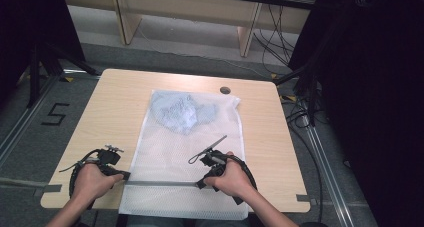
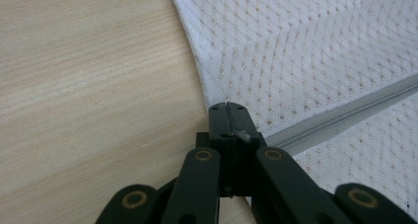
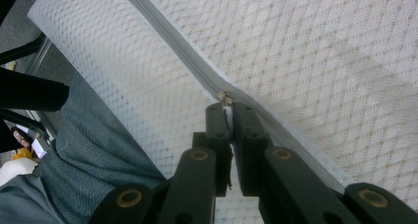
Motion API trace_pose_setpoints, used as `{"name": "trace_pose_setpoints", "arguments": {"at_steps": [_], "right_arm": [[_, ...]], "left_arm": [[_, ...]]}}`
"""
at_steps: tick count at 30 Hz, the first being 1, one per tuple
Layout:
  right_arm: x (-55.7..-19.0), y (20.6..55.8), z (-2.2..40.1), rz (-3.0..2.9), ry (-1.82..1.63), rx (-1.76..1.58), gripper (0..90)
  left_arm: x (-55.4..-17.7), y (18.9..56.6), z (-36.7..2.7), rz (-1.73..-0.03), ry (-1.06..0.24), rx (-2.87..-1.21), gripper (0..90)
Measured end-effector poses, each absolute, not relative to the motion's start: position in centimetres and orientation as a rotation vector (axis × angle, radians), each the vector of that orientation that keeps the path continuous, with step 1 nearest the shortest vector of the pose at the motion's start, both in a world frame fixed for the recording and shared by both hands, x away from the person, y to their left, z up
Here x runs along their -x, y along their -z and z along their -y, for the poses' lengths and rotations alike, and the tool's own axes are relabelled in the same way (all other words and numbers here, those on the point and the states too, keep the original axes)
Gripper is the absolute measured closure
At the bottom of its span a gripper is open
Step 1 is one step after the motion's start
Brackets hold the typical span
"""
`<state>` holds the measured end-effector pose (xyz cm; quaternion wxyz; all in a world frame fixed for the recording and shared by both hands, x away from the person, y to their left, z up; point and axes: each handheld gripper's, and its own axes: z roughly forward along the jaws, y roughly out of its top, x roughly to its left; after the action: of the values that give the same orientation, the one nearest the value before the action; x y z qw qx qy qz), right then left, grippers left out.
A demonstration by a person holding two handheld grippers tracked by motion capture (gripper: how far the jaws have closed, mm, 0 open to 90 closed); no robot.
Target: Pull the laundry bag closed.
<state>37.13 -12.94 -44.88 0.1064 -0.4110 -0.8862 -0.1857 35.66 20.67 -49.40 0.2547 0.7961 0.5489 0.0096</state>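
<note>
A white mesh laundry bag (image 1: 187, 152) lies flat on the wooden table (image 1: 110, 112), with a pale blue garment (image 1: 182, 114) inside its far end. A grey zipper (image 1: 160, 183) runs across the bag near the front edge. My left gripper (image 1: 125, 176) is shut on the bag's left edge (image 2: 217, 93) at the zipper's end (image 2: 296, 132). My right gripper (image 1: 200, 183) is shut on the zipper pull (image 3: 227, 105), just below the metal slider (image 3: 226, 96), partway along the zipper (image 3: 167, 34).
The bag's near end hangs over the table's front edge above the person's lap (image 3: 88, 155). A dark round grommet (image 1: 225, 90) sits at the table's far side. Black stands and cables (image 1: 300, 87) flank the table.
</note>
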Motion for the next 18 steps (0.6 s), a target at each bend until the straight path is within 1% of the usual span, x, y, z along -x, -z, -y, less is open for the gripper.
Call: {"name": "trace_pose_setpoints", "arguments": {"at_steps": [5,6,18], "right_arm": [[-37.01,44.86,13.06,2.602,0.555,1.219,87.1],[-37.19,44.99,13.33,2.643,0.543,1.172,87.1],[-36.89,45.03,13.66,2.587,0.545,1.237,87.1]], "left_arm": [[-35.64,49.4,-20.62,-1.495,-0.027,-2.16,90.0],[-35.65,49.4,-20.61,-1.495,-0.027,-2.16,90.0],[-35.65,49.38,-20.62,-1.489,-0.03,-2.167,90.0]]}}
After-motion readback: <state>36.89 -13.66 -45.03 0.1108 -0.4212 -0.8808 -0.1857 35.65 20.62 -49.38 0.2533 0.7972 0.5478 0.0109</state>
